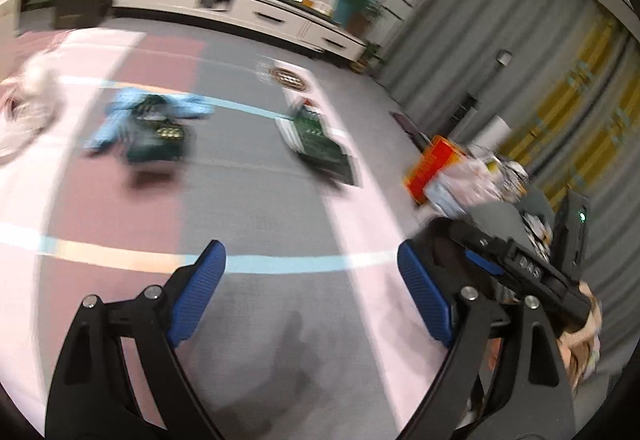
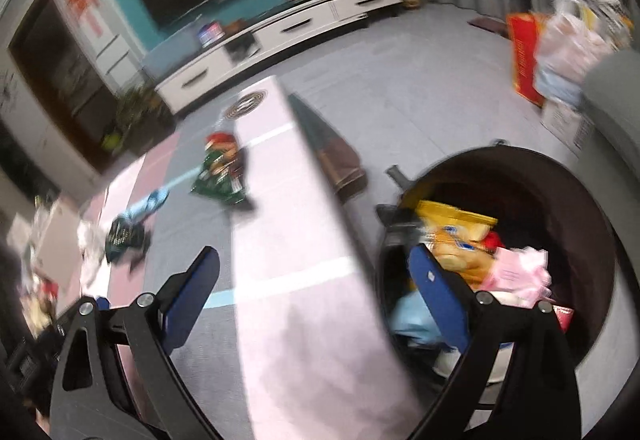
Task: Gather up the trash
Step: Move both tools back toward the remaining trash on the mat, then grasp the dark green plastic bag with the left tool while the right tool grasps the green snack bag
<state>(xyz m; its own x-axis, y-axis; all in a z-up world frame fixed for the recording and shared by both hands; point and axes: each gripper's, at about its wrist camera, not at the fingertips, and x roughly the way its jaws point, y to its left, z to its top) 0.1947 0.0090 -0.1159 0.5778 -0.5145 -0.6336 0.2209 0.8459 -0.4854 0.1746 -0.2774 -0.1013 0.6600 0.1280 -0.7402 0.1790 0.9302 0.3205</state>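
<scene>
My left gripper [image 1: 312,264] is open and empty above a table with pink, grey and rose stripes [image 1: 256,208]. On it lie a green snack packet [image 1: 324,144] and a dark green packet on a light blue wrapper [image 1: 156,128]. My right gripper [image 2: 316,272] is open and empty, at the table's right edge, beside a round dark bin [image 2: 568,200]. The bin holds a yellow snack bag [image 2: 456,232], pink paper [image 2: 516,272] and other trash. The right wrist view also shows the green packet [image 2: 220,176] and the dark packet with the blue wrapper [image 2: 128,228].
White crumpled stuff [image 1: 28,96] lies at the table's left end. A round coaster [image 1: 290,78] sits at the far end. A red box and bags [image 1: 440,168] stand on the floor to the right. A white TV cabinet [image 1: 240,12] lines the far wall.
</scene>
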